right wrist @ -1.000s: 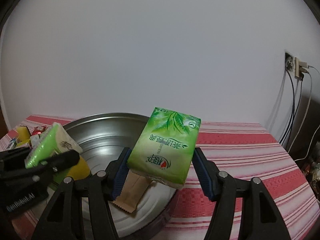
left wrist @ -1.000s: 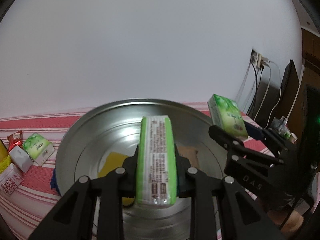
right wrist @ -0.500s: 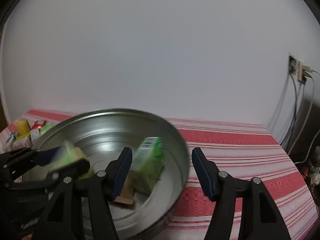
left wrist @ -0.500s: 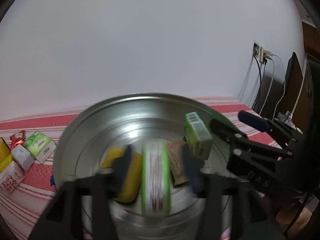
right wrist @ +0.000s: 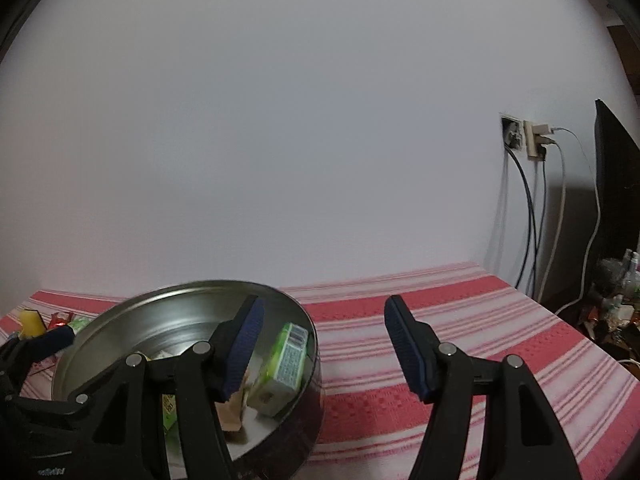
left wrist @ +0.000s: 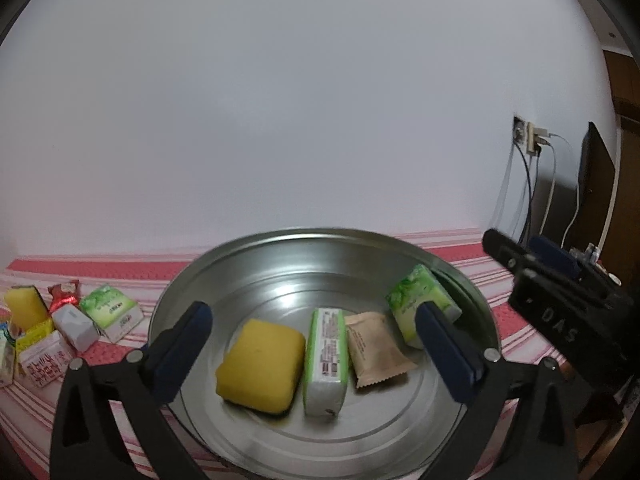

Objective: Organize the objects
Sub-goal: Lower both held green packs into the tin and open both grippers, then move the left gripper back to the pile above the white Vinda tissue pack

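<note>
Red-striped bench cloth [left wrist: 132, 270] carries a round steel basin [left wrist: 280, 256]. Left claw [left wrist: 316, 340] is opening, empty, above the green tissue pack [left wrist: 325, 354] lying inside; right claw [right wrist: 322, 350] released, empty, beside the basin.

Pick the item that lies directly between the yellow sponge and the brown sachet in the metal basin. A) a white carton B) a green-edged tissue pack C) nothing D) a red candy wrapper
B: in the left wrist view the green-edged tissue pack lies in the metal basin with the yellow sponge on its left and the brown sachet on its right.
</note>
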Demonstrator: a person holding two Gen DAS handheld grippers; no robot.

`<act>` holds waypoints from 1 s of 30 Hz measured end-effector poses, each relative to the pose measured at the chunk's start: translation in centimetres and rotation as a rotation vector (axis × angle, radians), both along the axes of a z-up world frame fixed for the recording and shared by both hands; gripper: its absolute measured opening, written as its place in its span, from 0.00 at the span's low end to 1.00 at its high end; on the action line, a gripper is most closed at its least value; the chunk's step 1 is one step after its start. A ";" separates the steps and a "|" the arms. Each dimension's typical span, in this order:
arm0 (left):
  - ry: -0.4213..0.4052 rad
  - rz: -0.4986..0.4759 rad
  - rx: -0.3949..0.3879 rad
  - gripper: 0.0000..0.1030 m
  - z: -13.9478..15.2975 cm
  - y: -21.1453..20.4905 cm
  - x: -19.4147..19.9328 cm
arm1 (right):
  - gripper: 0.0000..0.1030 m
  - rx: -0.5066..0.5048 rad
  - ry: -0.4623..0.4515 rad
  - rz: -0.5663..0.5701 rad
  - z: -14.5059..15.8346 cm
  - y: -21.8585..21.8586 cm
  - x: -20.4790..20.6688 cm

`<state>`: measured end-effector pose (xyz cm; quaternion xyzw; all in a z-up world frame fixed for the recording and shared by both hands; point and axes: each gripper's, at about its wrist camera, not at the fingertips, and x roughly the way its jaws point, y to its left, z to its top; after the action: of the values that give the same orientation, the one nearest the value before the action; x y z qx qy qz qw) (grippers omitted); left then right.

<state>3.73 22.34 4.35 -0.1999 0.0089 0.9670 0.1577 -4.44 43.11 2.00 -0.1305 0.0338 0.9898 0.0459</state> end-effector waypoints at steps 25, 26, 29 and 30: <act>0.041 0.119 0.007 1.00 -0.4 -5.8 1.1 | 0.64 -0.018 0.002 -0.075 0.1 -0.9 2.1; 0.047 0.114 -0.004 1.00 -0.4 -5.5 1.2 | 0.64 -0.018 0.000 -0.075 0.1 -0.9 2.1; 0.063 0.106 -0.022 1.00 -0.3 -5.2 1.6 | 0.64 -0.017 -0.002 -0.073 0.1 -0.9 2.1; 0.066 0.103 -0.027 1.00 -0.3 -5.1 1.7 | 0.64 -0.016 -0.003 -0.073 0.1 -1.0 2.1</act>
<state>5.44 17.24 4.08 -0.1702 0.0169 0.9797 0.1045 -2.38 42.12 2.06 -0.1309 0.0464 0.9870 0.0812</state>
